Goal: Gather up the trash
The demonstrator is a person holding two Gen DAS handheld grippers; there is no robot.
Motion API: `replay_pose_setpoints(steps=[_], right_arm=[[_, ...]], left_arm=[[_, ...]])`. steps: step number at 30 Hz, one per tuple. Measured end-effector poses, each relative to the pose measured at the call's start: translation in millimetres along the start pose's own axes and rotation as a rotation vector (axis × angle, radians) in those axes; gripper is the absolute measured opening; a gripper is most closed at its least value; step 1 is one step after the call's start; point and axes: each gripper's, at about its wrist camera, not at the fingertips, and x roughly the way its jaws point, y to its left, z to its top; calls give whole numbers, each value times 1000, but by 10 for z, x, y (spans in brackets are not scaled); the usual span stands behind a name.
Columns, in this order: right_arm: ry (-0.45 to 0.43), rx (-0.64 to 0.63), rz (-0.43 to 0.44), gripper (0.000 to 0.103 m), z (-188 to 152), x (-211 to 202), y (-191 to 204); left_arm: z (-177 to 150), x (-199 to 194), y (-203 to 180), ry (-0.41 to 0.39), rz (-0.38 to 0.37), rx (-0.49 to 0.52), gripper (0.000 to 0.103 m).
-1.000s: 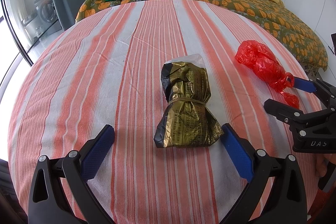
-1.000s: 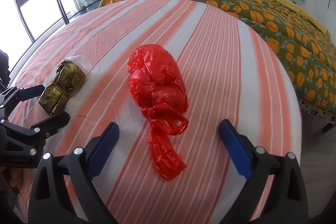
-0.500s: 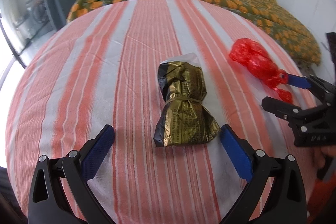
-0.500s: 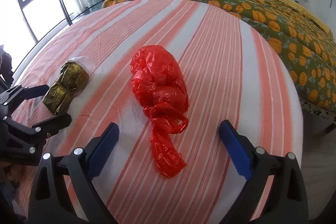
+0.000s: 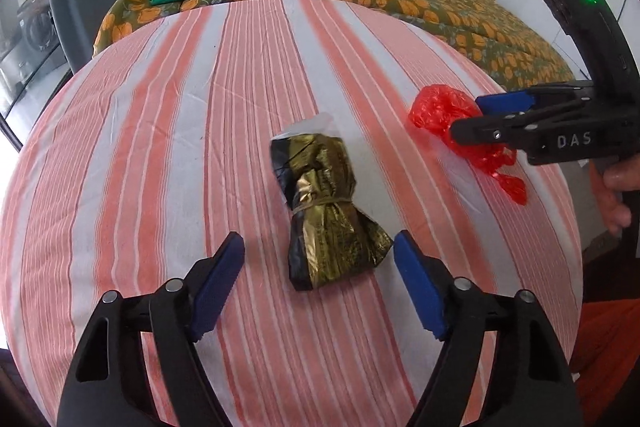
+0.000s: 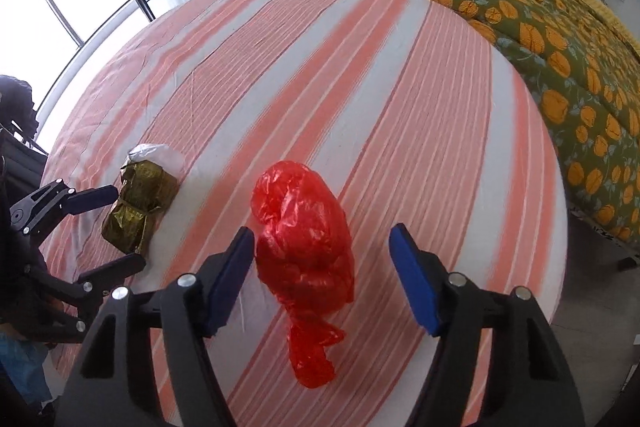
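Trash: both hand-held grippers angled down, jaws closing, untouched—left (image 5: pixel 319 251) round gold packet (image 5: pixel 324 205), right (image 6: pixel 322 243) round red bag (image 6: pixel 306 227).

Left gripper (image 5: pixel 319 255) and right gripper (image 6: pixel 322 247) tilt downward, jaws just closing (pads still untouching).
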Motion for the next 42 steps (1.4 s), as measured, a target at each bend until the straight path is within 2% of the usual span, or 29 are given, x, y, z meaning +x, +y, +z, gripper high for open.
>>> replay_pose_setpoints(steps=[1,3,5,12,19,23,27,31,37,42], right_arm=[[11,-8,8,44,-5,25,12],[-14,-18,-20,42,-61,-19,48],[-61,-3,-14,42,-173,-165,48],[-137,57,22,42,-623,-604,-60],[-185,166,77,42,-1086,-892,-304],[-218,217,88,42,-1446,-1157,-524],[-245,305,60,42,-1933,-1386,-877],[-242,385,-31,42,-2423,-1454,-1254],[-213,531,-115,42,-2963,-1287,-1876],[-176,622,-143,43,-3187,-929,-2309]], left_arm=[[22,24,-44,-3,9,9,70],[49,54,-98,-11,34,32,48],[64,52,-129,-30,57,51,43],[-65,-136,-228,-73,-11,8,38],[-227,-396,-738,-96,-94,57,38],[-295,-591,-1249,-120,-177,124,38],[-370,-664,-1850,-128,-274,193,38],[-465,-618,-2494,-106,-371,262,38],[-635,-117,-3418,-3,-436,326,38],[-805,515,-3916,77,-403,340,38]])
